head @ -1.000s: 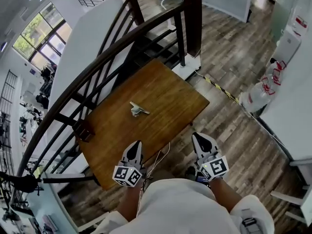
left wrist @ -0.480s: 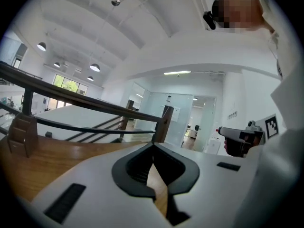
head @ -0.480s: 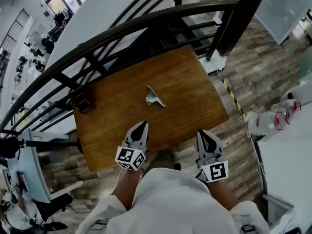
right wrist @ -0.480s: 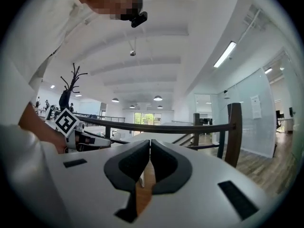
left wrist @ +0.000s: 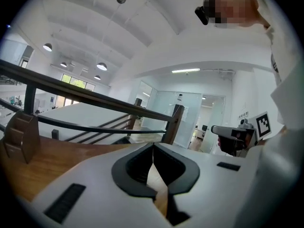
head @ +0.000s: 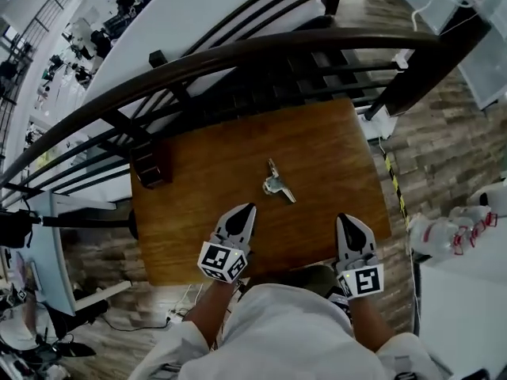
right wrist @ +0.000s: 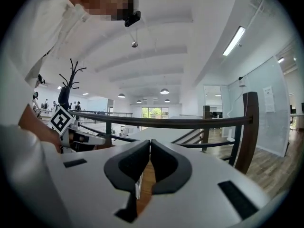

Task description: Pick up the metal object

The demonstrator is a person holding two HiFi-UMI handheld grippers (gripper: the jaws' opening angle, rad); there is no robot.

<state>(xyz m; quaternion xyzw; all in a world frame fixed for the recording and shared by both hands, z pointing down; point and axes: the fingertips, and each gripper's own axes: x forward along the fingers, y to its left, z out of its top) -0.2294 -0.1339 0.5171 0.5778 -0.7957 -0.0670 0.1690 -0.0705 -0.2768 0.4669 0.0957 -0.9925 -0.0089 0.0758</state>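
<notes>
the metal object [head: 277, 184] is lying flat around the middle of the desk [head: 198, 212], touching nothing else. i'm holding the left gripper [head: 246, 209] over the desk's near edge, near the object and a little to its left, not touching it. its jaws are sitting pressed together with nothing between them. the right gripper [head: 346, 219] is hovering by the near right corner, its jaws likewise closed and empty. a small dark brown block [head: 149, 170] is standing at the far left corner, and a dark railing [head: 238, 50] is curving past the far edge.
</notes>
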